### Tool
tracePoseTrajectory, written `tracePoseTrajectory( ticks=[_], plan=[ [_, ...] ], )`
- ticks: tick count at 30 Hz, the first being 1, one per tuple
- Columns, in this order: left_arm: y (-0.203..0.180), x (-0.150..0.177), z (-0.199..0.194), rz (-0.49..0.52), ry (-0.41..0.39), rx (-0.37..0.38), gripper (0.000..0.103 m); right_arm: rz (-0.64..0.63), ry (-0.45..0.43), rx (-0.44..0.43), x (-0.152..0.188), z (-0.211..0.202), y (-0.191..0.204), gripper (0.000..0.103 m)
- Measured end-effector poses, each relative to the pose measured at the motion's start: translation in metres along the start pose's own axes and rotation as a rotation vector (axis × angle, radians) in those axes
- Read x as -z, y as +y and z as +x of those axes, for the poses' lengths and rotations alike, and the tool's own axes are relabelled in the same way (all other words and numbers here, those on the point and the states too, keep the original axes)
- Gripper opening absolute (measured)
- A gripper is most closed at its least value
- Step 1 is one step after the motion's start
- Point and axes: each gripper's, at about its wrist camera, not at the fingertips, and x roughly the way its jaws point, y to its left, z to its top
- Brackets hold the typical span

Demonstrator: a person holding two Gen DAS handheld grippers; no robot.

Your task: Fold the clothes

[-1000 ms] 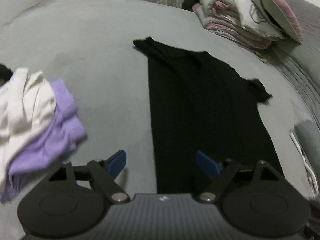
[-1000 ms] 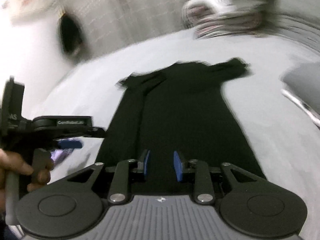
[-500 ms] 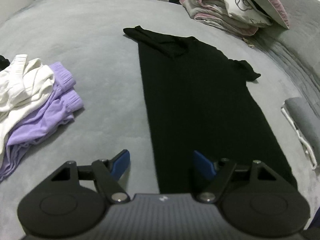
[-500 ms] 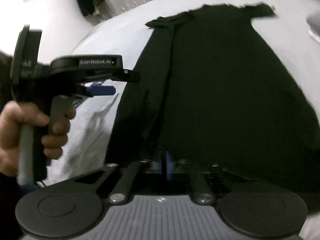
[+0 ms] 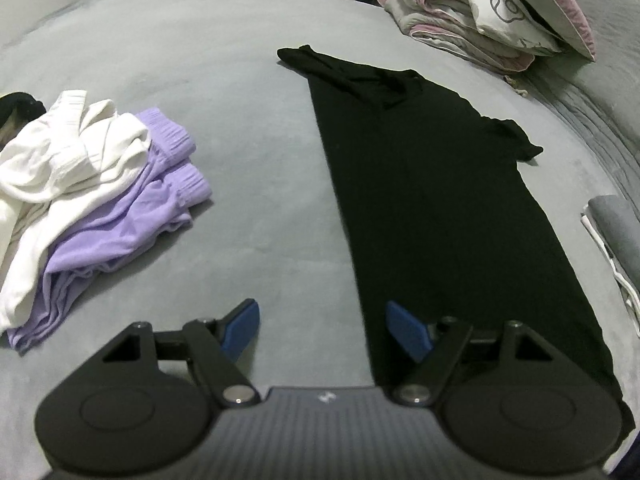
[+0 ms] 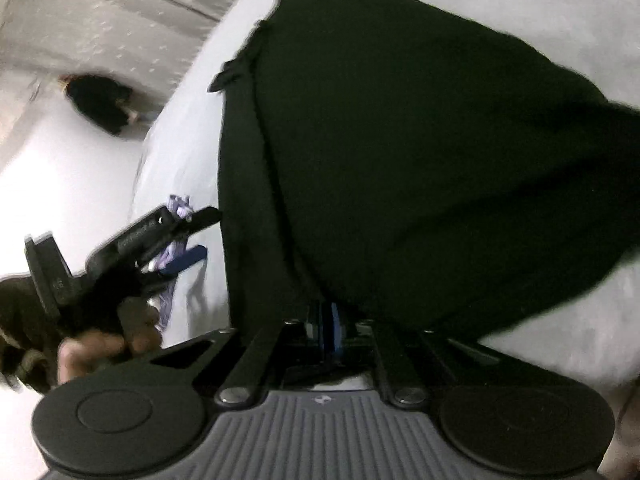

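A long black garment (image 5: 432, 200) lies stretched out on the grey bed (image 5: 248, 92), with one sleeve folded in at its far end. My left gripper (image 5: 324, 330) hovers open over the garment's near left edge, one blue pad above the bed and the other above the cloth, holding nothing. In the right wrist view my right gripper (image 6: 326, 328) is shut, its blue pads pinched together on the near hem of the black garment (image 6: 400, 152), which bulges up in front of it. To its left a hand holds the left gripper (image 6: 204, 236).
A heap of white and purple clothes (image 5: 92, 192) sits on the bed's left side. Folded quilts and a pillow (image 5: 488, 12) are stacked at the far right. A grey folded item (image 5: 616, 236) lies at the right edge. A dark object (image 6: 100, 100) hangs by the wall.
My right gripper went from slightly open to shut and dropped onto the garment's near hem, and its view tilted. The left gripper stayed open and shifted a little over the near left edge.
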Motion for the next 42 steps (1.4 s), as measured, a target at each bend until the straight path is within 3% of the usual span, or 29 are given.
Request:
tracePoseTrajectory(
  ticks=[3, 7, 10, 13, 17, 22, 25, 26, 28, 34, 42],
  plan=[
    [0.0, 0.0, -0.001, -0.003, 0.007, 0.011, 0.073, -0.174, -0.04, 0.072, 0.005, -0.005, 0.023, 0.016],
    [0.001, -0.003, -0.003, -0.012, 0.0, 0.011, 0.074, -0.456, -0.155, 0.199, 0.015, -0.022, 0.053, 0.028],
    [0.001, -0.004, -0.002, -0.017, 0.002, 0.012, 0.074, -0.687, -0.197, 0.209, 0.036, -0.027, 0.075, 0.029],
    [-0.001, -0.003, 0.001, -0.02, 0.02, 0.015, 0.075, -0.89, -0.168, 0.184, 0.061, -0.018, 0.089, 0.029],
    [-0.004, -0.002, 0.003, -0.006, 0.028, 0.016, 0.076, -1.026, -0.129, 0.196, 0.087, -0.007, 0.094, 0.03],
    [-0.003, -0.004, 0.002, -0.015, 0.032, 0.024, 0.076, -1.041, -0.112, 0.136, 0.095, -0.006, 0.096, 0.042],
    [-0.002, -0.004, 0.002, -0.017, 0.032, 0.024, 0.076, -1.043, -0.092, 0.154, 0.098, 0.008, 0.098, 0.041],
    [-0.002, -0.004, 0.001, -0.018, 0.032, 0.024, 0.076, -1.037, -0.092, 0.172, 0.099, 0.012, 0.097, 0.038],
    [-0.002, -0.004, 0.0, -0.018, 0.032, 0.026, 0.076, -0.998, -0.09, 0.154, 0.098, 0.012, 0.094, 0.011],
    [-0.001, -0.007, -0.002, -0.021, 0.025, 0.029, 0.076, -0.949, -0.11, 0.111, 0.099, 0.005, 0.097, 0.008],
    [-0.002, -0.005, 0.001, -0.006, 0.03, 0.003, 0.076, -0.954, -0.046, 0.089, 0.112, 0.011, 0.1, 0.003]
  ],
)
